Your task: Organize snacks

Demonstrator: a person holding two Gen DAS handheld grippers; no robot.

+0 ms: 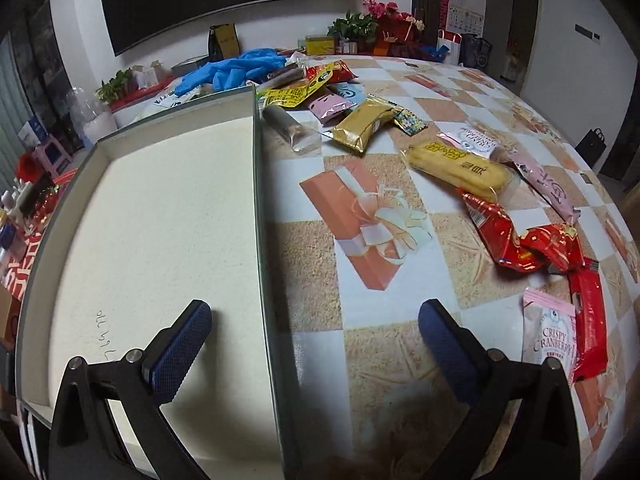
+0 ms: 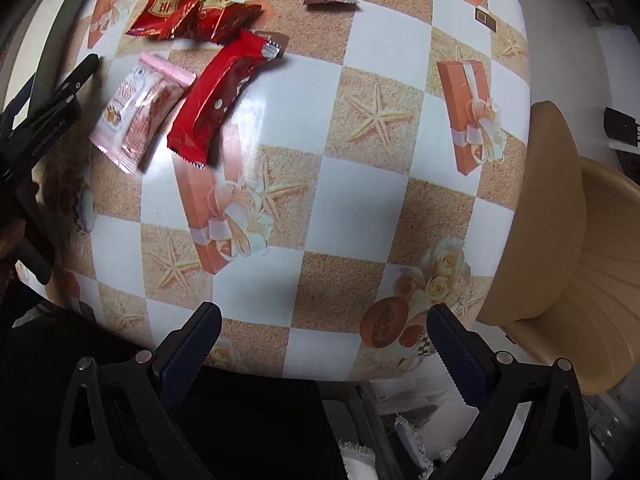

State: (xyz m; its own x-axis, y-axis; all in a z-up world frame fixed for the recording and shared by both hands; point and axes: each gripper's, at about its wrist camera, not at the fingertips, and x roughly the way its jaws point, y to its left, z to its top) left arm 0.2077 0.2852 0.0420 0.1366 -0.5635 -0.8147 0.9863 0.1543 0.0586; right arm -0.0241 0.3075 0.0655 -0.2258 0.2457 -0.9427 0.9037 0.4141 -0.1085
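Observation:
A shallow grey box (image 1: 256, 184) with a white inside lies on the table at the left, with nothing in it. Snack packets lie scattered to its right: a gold pack (image 1: 362, 126), a yellow pack (image 1: 460, 170), crumpled red packs (image 1: 520, 240), a pink cranberry pack (image 1: 548, 334) and a red bar (image 1: 590, 322). My left gripper (image 1: 316, 340) is open and straddles the box's right wall near its front. My right gripper (image 2: 324, 344) is open over the table's front edge. The cranberry pack (image 2: 140, 112) and red bar (image 2: 216, 100) lie ahead of it to the left.
Blue gloves (image 1: 236, 68) and more packets lie behind the box. A tan chair (image 2: 568, 248) stands at the table's right edge. The left gripper's body (image 2: 44, 120) shows at the right wrist view's left edge. Potted plants and boxes stand beyond the table.

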